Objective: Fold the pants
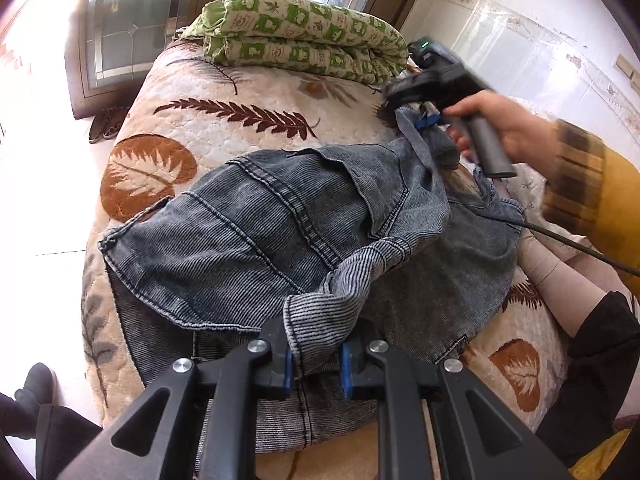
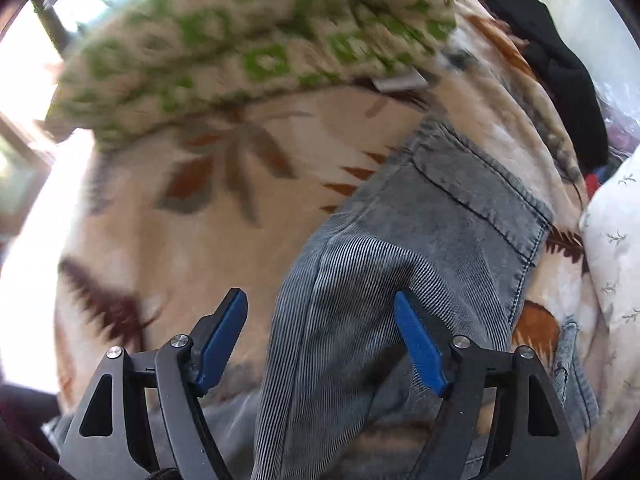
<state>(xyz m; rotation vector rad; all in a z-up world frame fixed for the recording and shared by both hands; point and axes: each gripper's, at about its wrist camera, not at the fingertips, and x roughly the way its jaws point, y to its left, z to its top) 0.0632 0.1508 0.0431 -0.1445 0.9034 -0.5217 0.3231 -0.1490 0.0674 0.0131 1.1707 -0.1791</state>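
Right gripper [image 2: 320, 340] spread wide around grey pants [image 2: 400, 248].

I can read no text, label, brand or number anywhere. The green-checked quilt [image 1: 296, 32] carries small printed motifs, but they are too small and blurred to make out.

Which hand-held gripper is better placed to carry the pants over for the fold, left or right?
Probably left. The left hand-held gripper is shut on a bunched fold of the pants; the right hand-held gripper is open, with cloth only between its fingers.
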